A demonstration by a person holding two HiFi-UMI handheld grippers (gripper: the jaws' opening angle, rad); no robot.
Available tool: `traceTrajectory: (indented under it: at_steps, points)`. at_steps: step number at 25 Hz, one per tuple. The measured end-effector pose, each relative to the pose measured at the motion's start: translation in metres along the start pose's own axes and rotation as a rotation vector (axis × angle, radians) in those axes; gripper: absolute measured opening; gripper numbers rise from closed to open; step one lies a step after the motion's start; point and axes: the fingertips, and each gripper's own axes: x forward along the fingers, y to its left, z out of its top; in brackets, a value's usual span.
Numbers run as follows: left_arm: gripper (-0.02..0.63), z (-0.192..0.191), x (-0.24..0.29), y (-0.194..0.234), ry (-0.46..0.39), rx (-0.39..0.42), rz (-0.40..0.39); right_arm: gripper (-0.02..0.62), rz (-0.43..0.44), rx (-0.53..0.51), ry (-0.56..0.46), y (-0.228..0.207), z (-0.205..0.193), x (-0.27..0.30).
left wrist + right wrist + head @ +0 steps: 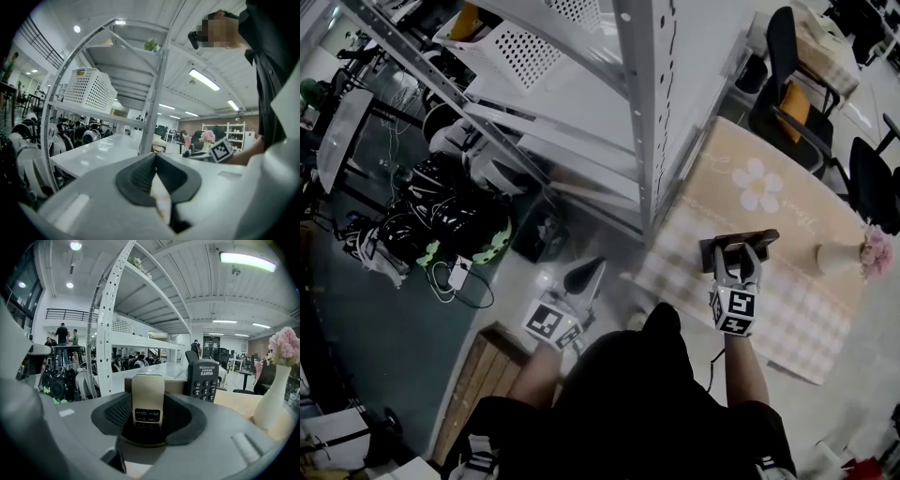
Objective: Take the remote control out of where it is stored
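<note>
Dark ribbed pads of the right gripper [148, 404] stood either side of a beige remote control [148, 390] and looked to sit flush against its two long edges, so I judged the grip made rather than merely lined up. That remote control was upright, with its lower end down in a dark holder [741, 242] on the table, so the reach was done and the lift out remained. Closed tip to tip, the left gripper [155, 161] carried nothing and hung low off the table's edge.

Just beside the beige one, a black remote [203, 378] stood in the same holder. It bore "HUAYU" in white above its keys, with a smaller line beneath too fine to read. Small button icons showed on the beige unit, but no lettering. Pale script crossed the checked tablecloth [787, 309] near a printed daisy, illegible. A white vase [272, 399] of pink flowers stood further right.
</note>
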Motion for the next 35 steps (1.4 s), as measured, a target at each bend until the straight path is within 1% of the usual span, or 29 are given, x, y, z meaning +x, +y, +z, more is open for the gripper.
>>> traceTrajectory:
  at_steps: [6, 11, 15, 20, 23, 27, 30, 35]
  points:
    - [0.002, 0.001, -0.003, 0.003, 0.0, -0.003, 0.001, 0.209, -0.001, -0.002, -0.003, 0.002, 0.002, -0.001]
    - [0.002, 0.002, -0.01, 0.004, -0.009, 0.007, 0.0, 0.209, -0.013, -0.014, -0.031, 0.007, 0.012, -0.009]
    - [0.002, 0.007, -0.017, 0.002, -0.025, 0.012, -0.005, 0.209, -0.022, -0.025, -0.055, 0.01, 0.026, -0.018]
    - [0.002, 0.014, -0.026, -0.003, -0.08, -0.023, -0.015, 0.209, -0.028, -0.026, -0.084, 0.011, 0.047, -0.031]
    - [0.002, 0.018, -0.032, -0.007, -0.097, -0.023, -0.024, 0.209, -0.039, -0.042, -0.11, 0.011, 0.06, -0.042]
    - [0.002, 0.026, -0.041, -0.01, -0.123, -0.014, -0.033, 0.209, -0.044, -0.04, -0.158, 0.014, 0.081, -0.058]
    - [0.002, 0.028, -0.043, -0.013, -0.13, -0.009, -0.04, 0.209, -0.045, -0.043, -0.19, 0.015, 0.093, -0.068]
    - [0.002, 0.033, -0.038, -0.025, -0.134, -0.022, -0.079, 0.209, -0.04, -0.031, -0.221, 0.013, 0.099, -0.087]
